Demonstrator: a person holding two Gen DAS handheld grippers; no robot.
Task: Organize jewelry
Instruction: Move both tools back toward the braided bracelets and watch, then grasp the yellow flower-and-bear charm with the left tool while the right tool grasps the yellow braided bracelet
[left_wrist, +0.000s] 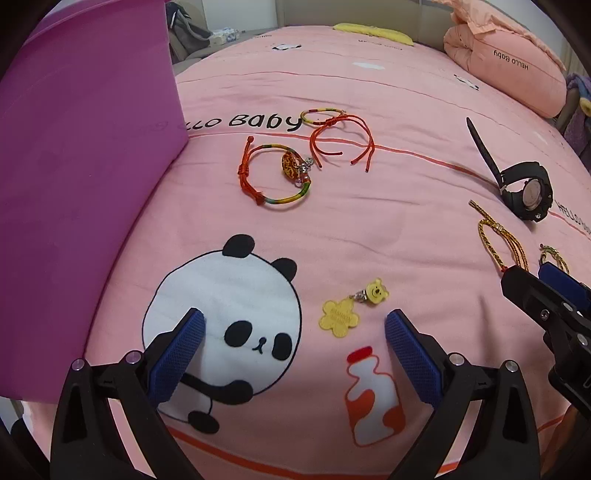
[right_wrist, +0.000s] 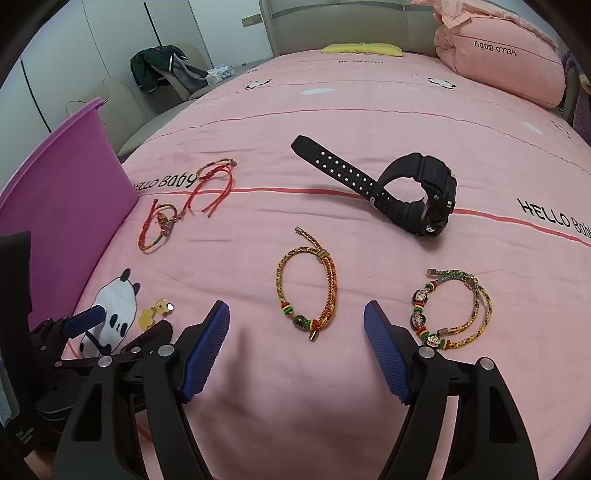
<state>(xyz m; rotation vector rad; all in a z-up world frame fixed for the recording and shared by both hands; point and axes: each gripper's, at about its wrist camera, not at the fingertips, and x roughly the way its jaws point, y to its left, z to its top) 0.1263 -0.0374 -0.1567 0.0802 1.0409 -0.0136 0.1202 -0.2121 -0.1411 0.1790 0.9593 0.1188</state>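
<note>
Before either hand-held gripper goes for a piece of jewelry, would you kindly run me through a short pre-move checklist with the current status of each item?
1. Right hand-held gripper open and empty: ok.
2. Left hand-held gripper open and empty: ok.
3. Gold braided bracelet lies between the right fingers' line, apart from the beaded bracelet: ok.
4. Yellow bear charm ahead of the left hand-held gripper, nothing on top: ok.
5. Purple bin within view at the left: ok; its inside: cannot tell.
6. Black watch clear of both approaches: ok.
</note>
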